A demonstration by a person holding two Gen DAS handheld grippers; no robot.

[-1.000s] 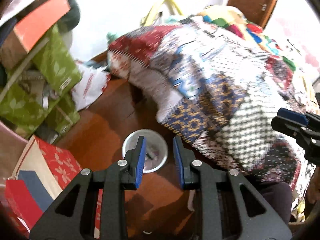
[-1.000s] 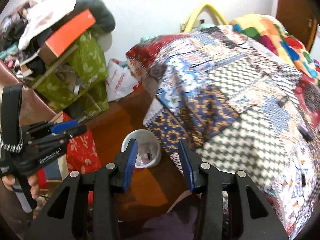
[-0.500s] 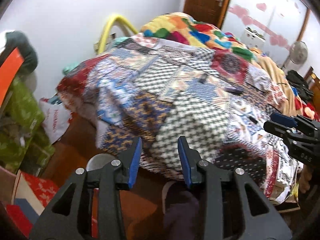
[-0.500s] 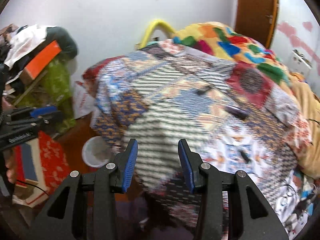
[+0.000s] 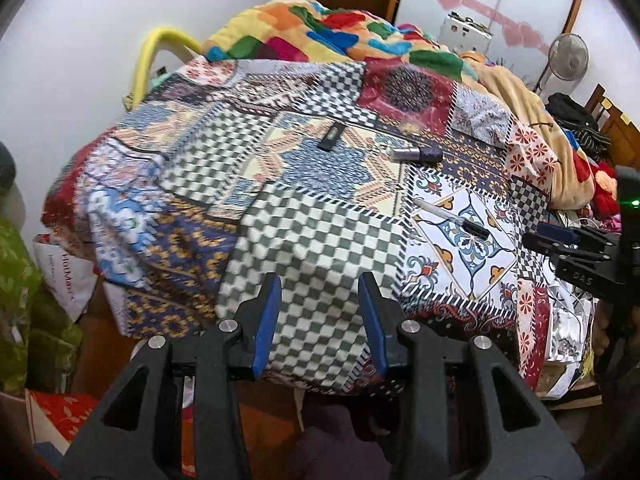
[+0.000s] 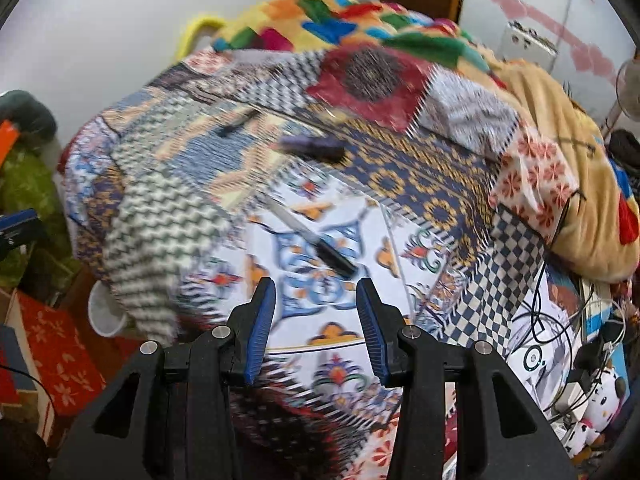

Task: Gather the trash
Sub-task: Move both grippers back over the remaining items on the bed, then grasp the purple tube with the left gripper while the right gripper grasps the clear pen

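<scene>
A bed with a patchwork cover (image 5: 320, 240) fills both views. On it lie a small black flat packet (image 5: 331, 136), a dark purple tube-like wrapper (image 5: 416, 155) and a pen with a black cap (image 5: 452, 220). The pen (image 6: 316, 240) lies just ahead of my right gripper (image 6: 316, 296), which is open and empty. The purple wrapper (image 6: 312, 146) and black packet (image 6: 236, 124) show blurred further back. My left gripper (image 5: 320, 292) is open and empty at the bed's near edge. A white bin (image 6: 105, 314) peeks out at the bed's left.
Green bags (image 5: 24, 292) and red floral boxes (image 6: 52, 340) crowd the floor at left. Cables and a plush toy (image 6: 592, 412) lie at right. A colourful blanket (image 5: 320, 36) is heaped at the bed's far end. A fan (image 5: 566, 56) stands at the back right.
Both grippers have lifted and swung right from the floor bin toward the bed top. The bin has left the left wrist view; the pen now lies close ahead of the right gripper.
</scene>
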